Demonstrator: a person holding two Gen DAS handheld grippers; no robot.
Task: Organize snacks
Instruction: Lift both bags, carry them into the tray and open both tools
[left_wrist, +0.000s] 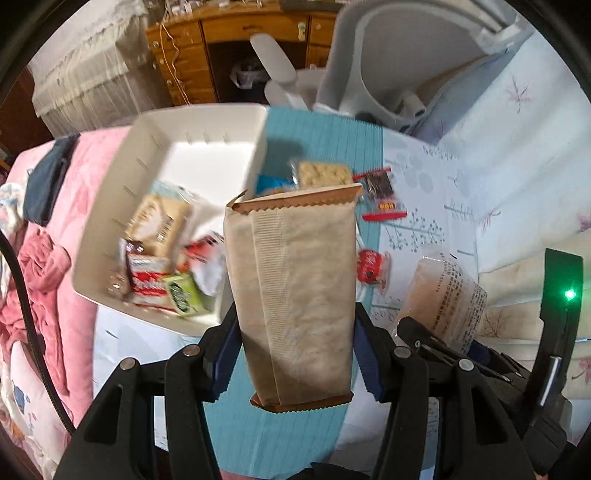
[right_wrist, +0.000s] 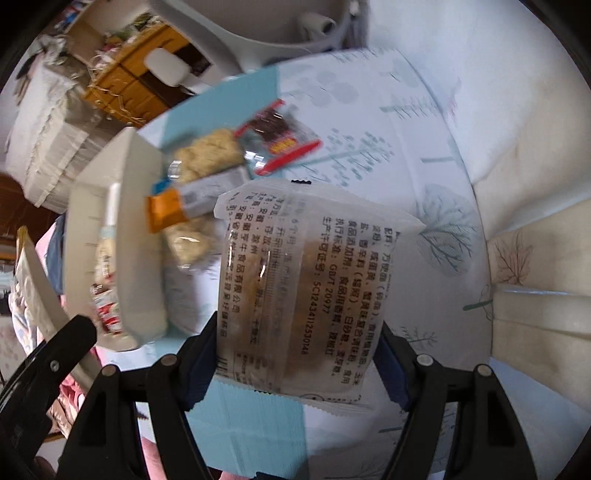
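My left gripper (left_wrist: 295, 326) is shut on a tall kraft-paper snack packet (left_wrist: 295, 266), held upright in the air above the teal mat (left_wrist: 332, 140). The white bin (left_wrist: 110, 206) lies just left of it, holding a beige packet (left_wrist: 159, 218), a red-and-white packet (left_wrist: 147, 280) and a green one (left_wrist: 183, 293). My right gripper (right_wrist: 297, 332) is shut on a clear noodle packet (right_wrist: 295, 258) with black print, also lifted. Under it lie a cracker packet (right_wrist: 207, 155), a red-edged packet (right_wrist: 277, 140) and an orange bar (right_wrist: 184, 203) beside the bin (right_wrist: 140, 229).
A small red packet (left_wrist: 371, 266) and a blue one (left_wrist: 271, 182) lie on the patterned cloth (left_wrist: 424, 229). Pink bedding (left_wrist: 55, 258) is left of the bin. A white chair (left_wrist: 369, 55) and a wooden desk (left_wrist: 240, 29) stand behind. Cream cushions (right_wrist: 535, 258) border the right.
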